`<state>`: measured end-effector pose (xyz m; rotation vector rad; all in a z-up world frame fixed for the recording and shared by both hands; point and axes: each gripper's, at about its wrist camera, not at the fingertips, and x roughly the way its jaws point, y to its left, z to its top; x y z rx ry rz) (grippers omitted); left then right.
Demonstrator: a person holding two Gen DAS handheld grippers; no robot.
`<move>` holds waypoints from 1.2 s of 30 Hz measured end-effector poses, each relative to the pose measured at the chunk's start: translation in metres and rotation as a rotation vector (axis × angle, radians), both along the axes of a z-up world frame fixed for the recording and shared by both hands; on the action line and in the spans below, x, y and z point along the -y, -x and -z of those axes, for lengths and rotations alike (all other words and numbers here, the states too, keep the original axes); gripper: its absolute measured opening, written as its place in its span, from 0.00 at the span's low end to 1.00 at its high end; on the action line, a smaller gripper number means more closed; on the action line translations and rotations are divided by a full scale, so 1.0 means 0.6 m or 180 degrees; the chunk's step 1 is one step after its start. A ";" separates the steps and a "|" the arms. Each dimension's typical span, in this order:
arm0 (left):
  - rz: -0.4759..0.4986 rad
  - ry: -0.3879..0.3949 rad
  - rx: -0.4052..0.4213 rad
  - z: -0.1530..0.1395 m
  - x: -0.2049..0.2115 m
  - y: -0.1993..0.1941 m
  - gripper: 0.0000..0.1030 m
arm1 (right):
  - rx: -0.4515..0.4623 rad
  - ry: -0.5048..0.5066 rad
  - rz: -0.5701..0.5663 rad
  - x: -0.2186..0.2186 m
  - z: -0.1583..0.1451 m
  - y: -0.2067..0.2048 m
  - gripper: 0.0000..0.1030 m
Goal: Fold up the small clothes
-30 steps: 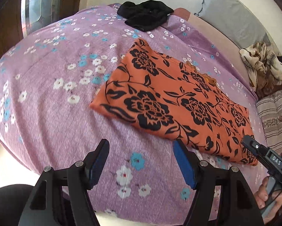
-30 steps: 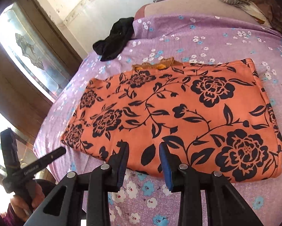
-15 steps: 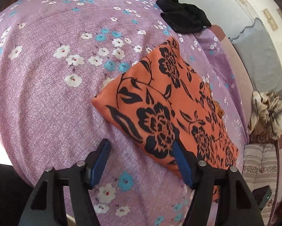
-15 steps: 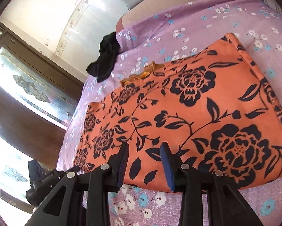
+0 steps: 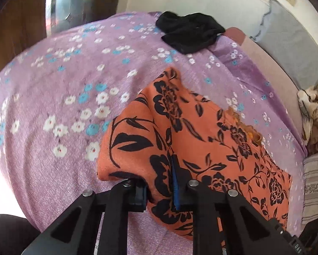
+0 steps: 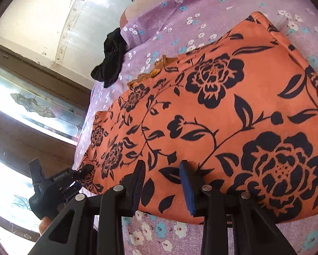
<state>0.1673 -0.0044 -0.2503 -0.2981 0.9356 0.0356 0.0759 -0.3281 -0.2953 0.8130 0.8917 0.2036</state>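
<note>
Moved since a second ago: left gripper (image 5: 160, 183), then wide over bare bedspread (image 5: 52, 97), has just closed and now pinches the near left corner of the orange floral garment (image 5: 201, 140). Right gripper (image 6: 162, 182): jaws part-spread over the near edge, pads clear of cloth. Garment lies flat on the bed, long axis running from one gripper to the other; left hand has the hold. Black cloth (image 5: 189, 31) well apart, far end.

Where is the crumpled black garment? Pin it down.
In the left wrist view the crumpled black garment lies at the far edge of the purple flowered bedspread, beyond the orange black-flowered cloth.
</note>
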 end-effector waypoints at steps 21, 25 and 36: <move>0.2278 0.0011 0.0656 -0.120 0.221 0.103 0.77 | 0.0094 -0.1528 0.0816 0.145 0.031 0.041 0.72; 0.1686 0.0093 0.0368 -0.057 0.130 0.025 0.77 | 0.0020 -0.1252 0.0755 0.126 0.028 0.025 0.73; 0.1623 0.0325 0.0011 0.045 0.123 -0.019 0.77 | -0.0032 -0.0653 0.0432 0.051 0.029 -0.065 0.72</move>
